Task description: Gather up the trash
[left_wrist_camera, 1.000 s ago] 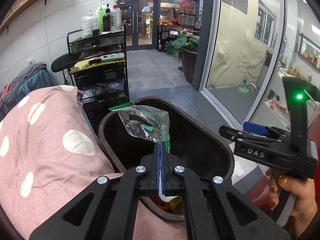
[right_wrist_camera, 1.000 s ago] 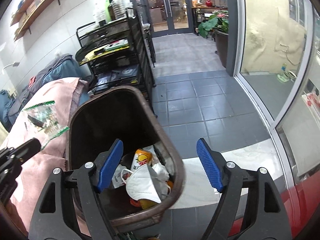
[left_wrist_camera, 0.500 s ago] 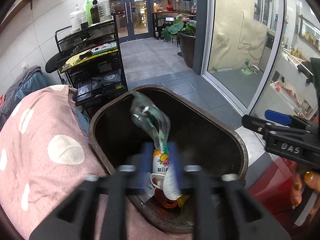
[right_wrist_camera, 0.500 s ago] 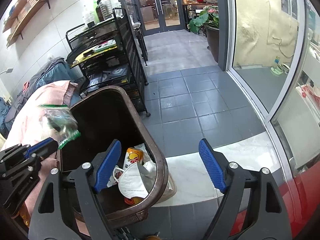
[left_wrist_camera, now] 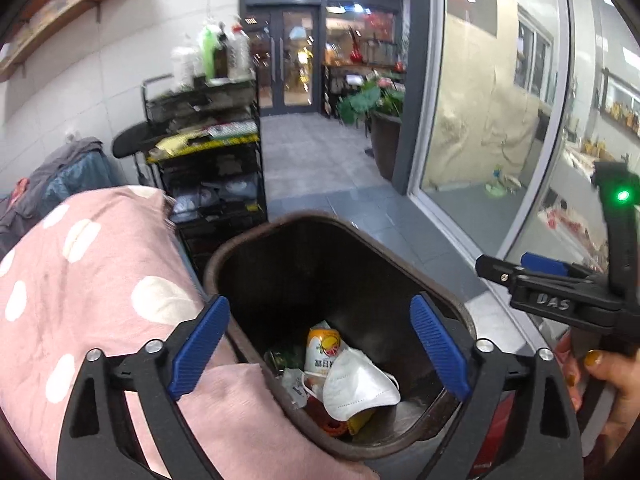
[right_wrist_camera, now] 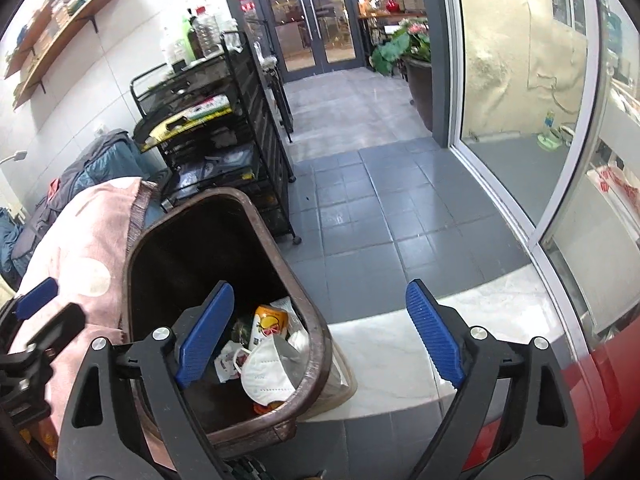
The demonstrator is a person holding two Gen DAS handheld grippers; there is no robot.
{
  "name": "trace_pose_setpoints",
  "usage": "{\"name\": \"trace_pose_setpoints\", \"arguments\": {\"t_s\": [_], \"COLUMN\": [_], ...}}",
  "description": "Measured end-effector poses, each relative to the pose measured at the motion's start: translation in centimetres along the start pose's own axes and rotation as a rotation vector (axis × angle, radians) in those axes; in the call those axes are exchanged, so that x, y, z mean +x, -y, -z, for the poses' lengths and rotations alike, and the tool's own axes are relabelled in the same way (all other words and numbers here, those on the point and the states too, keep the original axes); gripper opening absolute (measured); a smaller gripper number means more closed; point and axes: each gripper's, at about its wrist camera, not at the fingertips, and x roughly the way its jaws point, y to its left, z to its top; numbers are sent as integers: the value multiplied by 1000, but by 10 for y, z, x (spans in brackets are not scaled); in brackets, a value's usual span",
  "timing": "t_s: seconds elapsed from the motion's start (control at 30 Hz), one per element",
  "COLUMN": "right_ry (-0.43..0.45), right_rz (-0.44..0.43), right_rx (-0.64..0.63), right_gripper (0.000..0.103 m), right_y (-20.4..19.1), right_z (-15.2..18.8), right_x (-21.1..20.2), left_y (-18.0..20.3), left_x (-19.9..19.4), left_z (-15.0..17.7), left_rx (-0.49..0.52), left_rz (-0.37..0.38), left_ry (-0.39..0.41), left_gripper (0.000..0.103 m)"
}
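Note:
A dark brown trash bin (left_wrist_camera: 256, 236) stands on the floor below both grippers; it also shows in the right wrist view (right_wrist_camera: 308, 308). Inside lie a white face mask (left_wrist_camera: 356, 384), an orange-and-white snack packet (left_wrist_camera: 322, 346) and a clear green-printed wrapper (left_wrist_camera: 284, 358). My left gripper (left_wrist_camera: 318, 344) is open and empty, right above the bin's mouth. My right gripper (right_wrist_camera: 320, 336) is open and empty, over the bin's right rim; it shows at the right edge of the left wrist view (left_wrist_camera: 560, 292).
A pink cushion with white dots (left_wrist_camera: 80, 280) presses against the bin's left side. A black wire cart (right_wrist_camera: 224, 148) with bottles on top stands behind. Grey tiled floor (right_wrist_camera: 380, 208) runs to glass doors; a glass partition (right_wrist_camera: 520, 80) is on the right.
My left gripper opened and let go of the clear green wrapper, which dropped into the bin. The right gripper stayed open and nearly still.

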Motion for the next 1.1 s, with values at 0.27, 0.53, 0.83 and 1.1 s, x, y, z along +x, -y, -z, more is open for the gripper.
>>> {"name": "trace_pose_setpoints", "arguments": {"t_s": [0.27,0.53,0.83,1.1], "right_ry": [166,264,302,330], "right_rz": [-68,-194,-329,-387], "right_rx": [-50,-152,-327,-450], "right_gripper": [97,97,97,97], "right_y": [-34,-92,-174,-215], "right_z": [-6,11,62,109], "right_x": [-36,-73,-108,-136], "left_y": [-27,-71,-100,-107], "left_x": [-71,-135,-205,-250], "left_z": [20,60,103,134], "left_rx": [-113,-294,-411,-456], "left_rz": [-96,-302,-490,-635], "left_ry": [140,253,318,362], "left_gripper": [97,97,97,97]}}
